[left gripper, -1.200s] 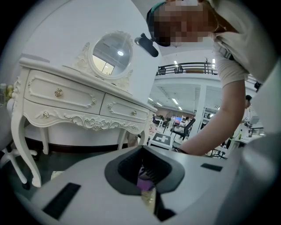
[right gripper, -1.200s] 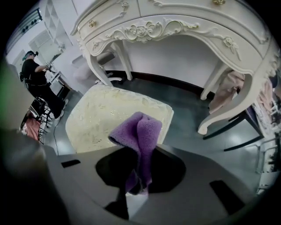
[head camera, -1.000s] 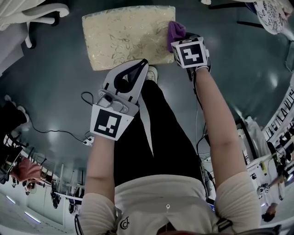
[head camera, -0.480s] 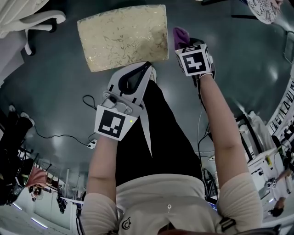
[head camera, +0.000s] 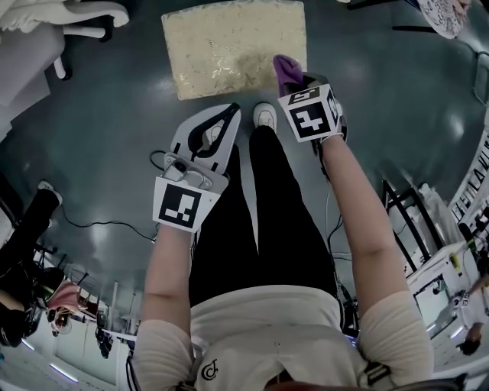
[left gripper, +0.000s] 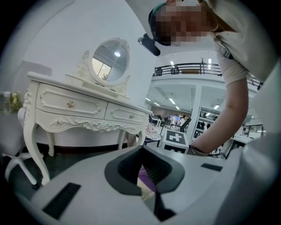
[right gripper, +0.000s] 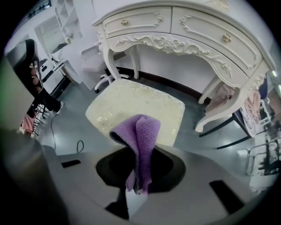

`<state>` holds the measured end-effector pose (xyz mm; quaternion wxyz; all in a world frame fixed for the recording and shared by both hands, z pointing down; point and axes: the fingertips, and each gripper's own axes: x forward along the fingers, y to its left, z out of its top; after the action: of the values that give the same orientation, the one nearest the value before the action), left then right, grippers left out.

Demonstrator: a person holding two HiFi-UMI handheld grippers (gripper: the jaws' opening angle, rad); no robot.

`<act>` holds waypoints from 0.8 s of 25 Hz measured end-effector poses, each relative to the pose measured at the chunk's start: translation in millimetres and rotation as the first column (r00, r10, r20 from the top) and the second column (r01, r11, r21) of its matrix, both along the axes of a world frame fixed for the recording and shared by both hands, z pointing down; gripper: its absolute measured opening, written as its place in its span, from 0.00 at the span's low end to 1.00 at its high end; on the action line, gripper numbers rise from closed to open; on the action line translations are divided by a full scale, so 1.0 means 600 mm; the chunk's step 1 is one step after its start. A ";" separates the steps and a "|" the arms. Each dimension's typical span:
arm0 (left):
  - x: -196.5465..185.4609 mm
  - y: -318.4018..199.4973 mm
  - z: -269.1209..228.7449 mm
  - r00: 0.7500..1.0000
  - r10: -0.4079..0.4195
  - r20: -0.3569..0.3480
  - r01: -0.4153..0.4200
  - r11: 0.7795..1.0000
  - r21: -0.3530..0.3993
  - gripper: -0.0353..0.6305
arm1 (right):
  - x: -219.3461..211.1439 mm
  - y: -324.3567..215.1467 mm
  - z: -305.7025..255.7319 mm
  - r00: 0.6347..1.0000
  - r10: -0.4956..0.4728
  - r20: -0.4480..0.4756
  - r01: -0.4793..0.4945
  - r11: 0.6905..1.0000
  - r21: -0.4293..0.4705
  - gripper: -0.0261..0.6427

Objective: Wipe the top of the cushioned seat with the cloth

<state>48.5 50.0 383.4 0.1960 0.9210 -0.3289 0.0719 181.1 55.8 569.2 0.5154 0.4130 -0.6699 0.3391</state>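
Purple cloth (right gripper: 139, 132) is clamped upright in the right tool (right gripper: 138, 160), over the near right corner of the cream cushioned seat (head camera: 229, 42) on the floor. The left tool (head camera: 229, 114), jaws together and empty, hangs just short of the seat.

cushioned seat (head camera: 233, 46) x1 @12 o'clock | purple cloth (head camera: 286, 70) x1 | grippers x2: left gripper (head camera: 231, 113), right gripper (head camera: 295, 79) | marker cubes x2 (head camera: 183, 206) (head camera: 309, 114) | white dressing table (right gripper: 184, 30) x1 | drawers x2 (right gripper: 139, 21) (right gripper: 210, 33) | oval mirror (left gripper: 109, 61) x1 | white chair (head camera: 84, 14) x1 @11 o'clock
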 end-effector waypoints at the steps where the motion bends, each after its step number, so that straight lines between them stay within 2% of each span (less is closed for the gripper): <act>1: -0.019 0.007 0.002 1.000 -0.007 0.004 0.007 1.000 -0.006 0.07 | -0.022 0.002 0.000 1.000 0.004 0.013 -0.004 1.000 0.008 0.16; 5: -0.093 0.028 0.015 0.999 -0.036 0.032 0.037 0.999 -0.025 0.07 | -0.115 0.013 -0.002 0.998 0.023 0.057 -0.023 1.000 -0.003 0.16; 13: -0.214 0.032 0.032 0.994 -0.102 0.040 0.103 0.994 -0.030 0.07 | -0.303 0.013 0.014 0.986 -0.059 0.157 0.059 0.998 0.008 0.16; 20: -0.294 0.043 0.065 0.989 -0.134 0.062 0.137 0.989 -0.053 0.07 | -0.396 -0.003 0.039 0.980 -0.075 0.185 0.075 0.997 0.009 0.16</act>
<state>-127.9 76.0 422.3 0.2171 0.8881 -0.3940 0.0945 -56.3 53.7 592.4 0.4627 0.3546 -0.7304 0.3558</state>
